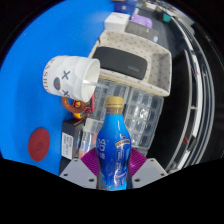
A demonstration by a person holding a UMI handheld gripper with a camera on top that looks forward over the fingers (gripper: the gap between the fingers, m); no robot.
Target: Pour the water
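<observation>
A blue plastic bottle [111,145] with a gold cap stands upright between my fingers, its label facing me. Both magenta pads [88,159] press against its sides, so my gripper [111,165] is shut on it. A white paper cup [72,76] with dark cross marks lies tilted to the left beyond the bottle, its mouth turned toward the right. The cup sits apart from the bottle, over the blue surface [30,90].
A clear plastic organiser [140,110] stands just behind the bottle. Behind that is a white box with a black top [125,65]. An orange item [75,108] lies under the cup. A red disc [39,143] rests left of my fingers.
</observation>
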